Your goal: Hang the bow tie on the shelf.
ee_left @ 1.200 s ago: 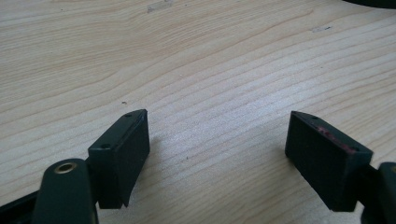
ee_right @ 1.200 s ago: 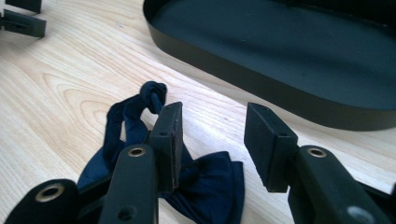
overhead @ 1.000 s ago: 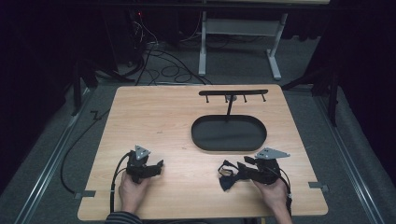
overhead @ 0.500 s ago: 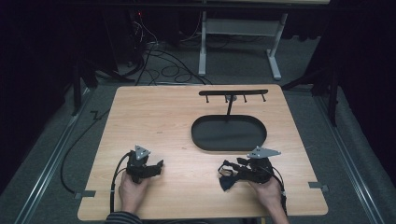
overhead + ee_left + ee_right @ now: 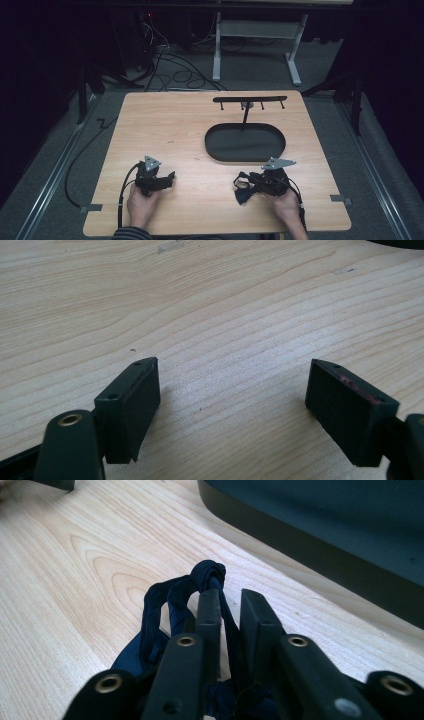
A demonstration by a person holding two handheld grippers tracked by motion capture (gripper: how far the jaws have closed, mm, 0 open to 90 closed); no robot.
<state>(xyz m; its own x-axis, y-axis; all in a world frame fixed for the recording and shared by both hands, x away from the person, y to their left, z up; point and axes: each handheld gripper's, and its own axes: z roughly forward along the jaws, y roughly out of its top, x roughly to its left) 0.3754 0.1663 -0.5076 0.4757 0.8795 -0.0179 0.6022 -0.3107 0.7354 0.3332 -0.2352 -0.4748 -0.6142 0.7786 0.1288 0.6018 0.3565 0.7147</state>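
My right gripper [image 5: 241,183] rests at the front right of the wooden table [image 5: 170,125], held by a hand. It is shut on a dark blue knotted cloth [image 5: 243,195]. In the right gripper view the cloth [image 5: 207,572] loops out past the nearly closed jaws of the right gripper [image 5: 230,597], a strand caught between them. My left gripper [image 5: 169,178] lies at the front left in the other hand. In its own view the left gripper [image 5: 232,385] is open, with bare wood between the jaws.
A black oval tray [image 5: 215,150] sits right of the table's centre, just beyond the right gripper, and its wall [image 5: 300,545] is close ahead. A black rack with hooks [image 5: 250,100] rises from its far side. Cables trail off both grippers.
The right gripper has shifted a little to the left along the front of the table, carrying the cloth with it. The left gripper has stayed put.
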